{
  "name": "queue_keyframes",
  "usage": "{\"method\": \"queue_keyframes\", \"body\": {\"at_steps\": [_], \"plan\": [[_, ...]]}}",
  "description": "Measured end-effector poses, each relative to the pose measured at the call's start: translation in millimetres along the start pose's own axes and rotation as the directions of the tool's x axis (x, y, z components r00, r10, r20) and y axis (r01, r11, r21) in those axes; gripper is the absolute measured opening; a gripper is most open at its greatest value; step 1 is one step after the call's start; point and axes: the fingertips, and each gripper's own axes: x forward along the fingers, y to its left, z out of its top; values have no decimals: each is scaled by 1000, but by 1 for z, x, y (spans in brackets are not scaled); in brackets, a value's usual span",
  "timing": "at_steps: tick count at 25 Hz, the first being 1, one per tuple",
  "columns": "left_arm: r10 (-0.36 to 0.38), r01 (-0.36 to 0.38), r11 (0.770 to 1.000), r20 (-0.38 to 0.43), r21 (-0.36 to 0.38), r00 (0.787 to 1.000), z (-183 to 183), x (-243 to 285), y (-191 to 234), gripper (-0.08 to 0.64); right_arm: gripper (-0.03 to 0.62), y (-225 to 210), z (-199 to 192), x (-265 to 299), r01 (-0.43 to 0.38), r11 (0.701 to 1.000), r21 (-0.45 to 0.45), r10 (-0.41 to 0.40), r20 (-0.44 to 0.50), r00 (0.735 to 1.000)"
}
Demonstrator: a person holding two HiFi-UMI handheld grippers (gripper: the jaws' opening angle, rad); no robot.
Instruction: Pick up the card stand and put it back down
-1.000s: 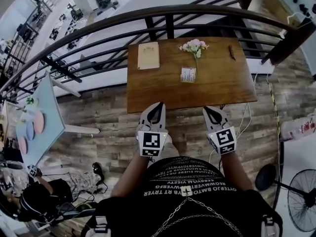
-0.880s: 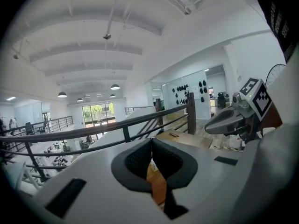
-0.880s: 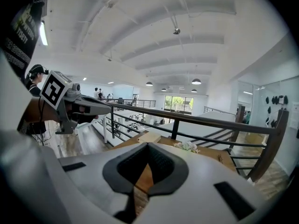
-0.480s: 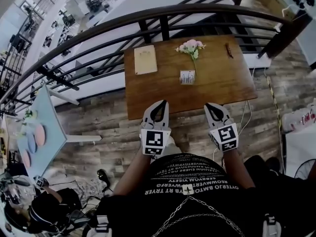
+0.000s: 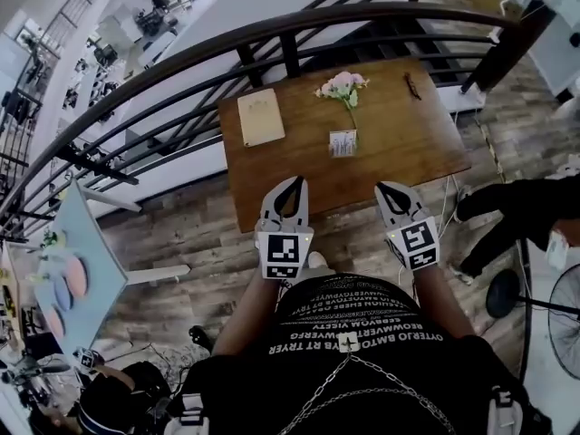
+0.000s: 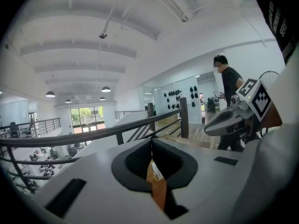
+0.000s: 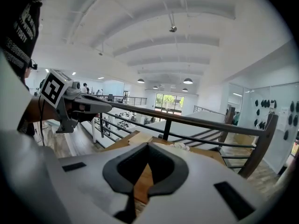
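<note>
card stand (image 5: pixel 343 142) stands upright mid-table (image 5: pixel 403 152), just at 6 o'clock of the flowers (image 5: pixel 343 85), untouched. pad (image 5: pixel 260 117) lies at its 10 o'clock. left gripper (image 5: pixel 293 182) and right gripper (image 5: pixel 381 188) hover over the near edge, 7 and 5 o'clock of the stand, well apart from it. both are clenched on nothing. judged a carrying pose ahead of the reach: pickup not begun.
</note>
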Motion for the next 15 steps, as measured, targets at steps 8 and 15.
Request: {"method": "queue_keyframes", "body": {"at_steps": [8,15], "plan": [[14,-14,999,13,-33,1000,1,4,41,28,15,11,10,15,17,1000,-1,-17,-45,999],[11,-10,999,21,-51,1000,-1,15,56,28,15,7,-13,29,25,999,34,-22,-100,995]]}}
